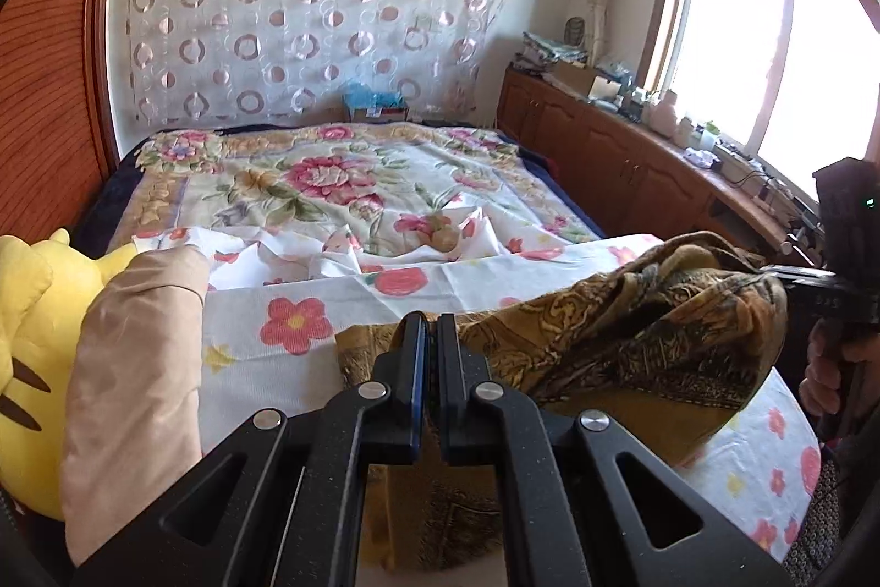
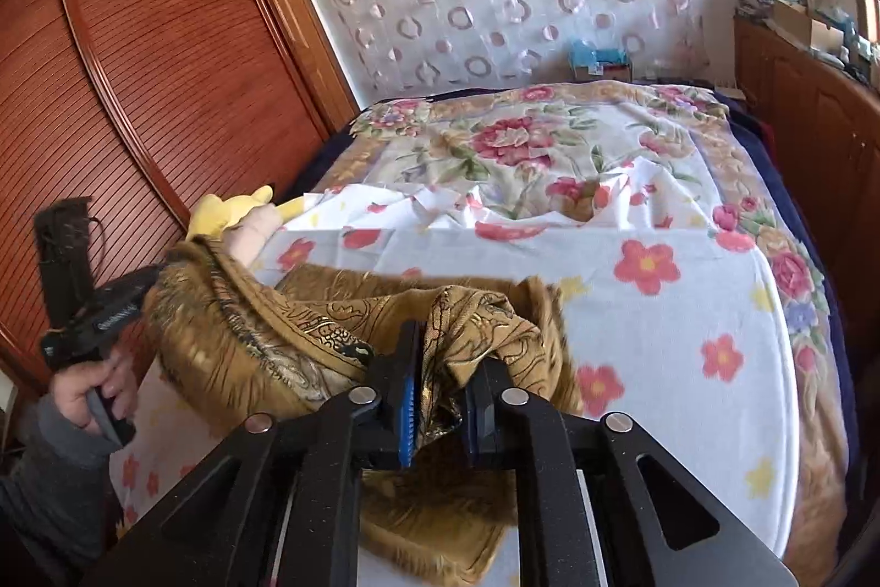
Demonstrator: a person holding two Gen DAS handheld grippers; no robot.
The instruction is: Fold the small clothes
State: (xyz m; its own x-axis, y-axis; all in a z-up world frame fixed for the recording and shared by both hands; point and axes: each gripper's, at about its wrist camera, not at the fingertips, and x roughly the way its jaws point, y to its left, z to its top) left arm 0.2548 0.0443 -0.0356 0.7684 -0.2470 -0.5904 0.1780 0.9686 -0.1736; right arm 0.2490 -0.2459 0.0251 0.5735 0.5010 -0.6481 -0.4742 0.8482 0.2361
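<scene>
A brown and gold patterned garment (image 1: 632, 328) hangs stretched between my two grippers above the white flowered sheet (image 1: 297, 317). My left gripper (image 1: 432, 334) is shut on one edge of it, with the cloth pinched thin between the pads. In the right wrist view my right gripper (image 2: 443, 356) is shut on a bunched fold of the same garment (image 2: 247, 339), which sags to the left towards the other tool. A hand (image 2: 93, 394) holds that tool. Part of the garment still rests on the sheet below the right fingers.
A yellow plush toy (image 1: 27, 339) and a beige garment (image 1: 132, 367) lie at the left of the sheet. A floral blanket (image 1: 330, 180) covers the bed beyond. A wooden wardrobe (image 2: 137, 92) stands on the left, a low cabinet (image 1: 632, 158) under the window on the right.
</scene>
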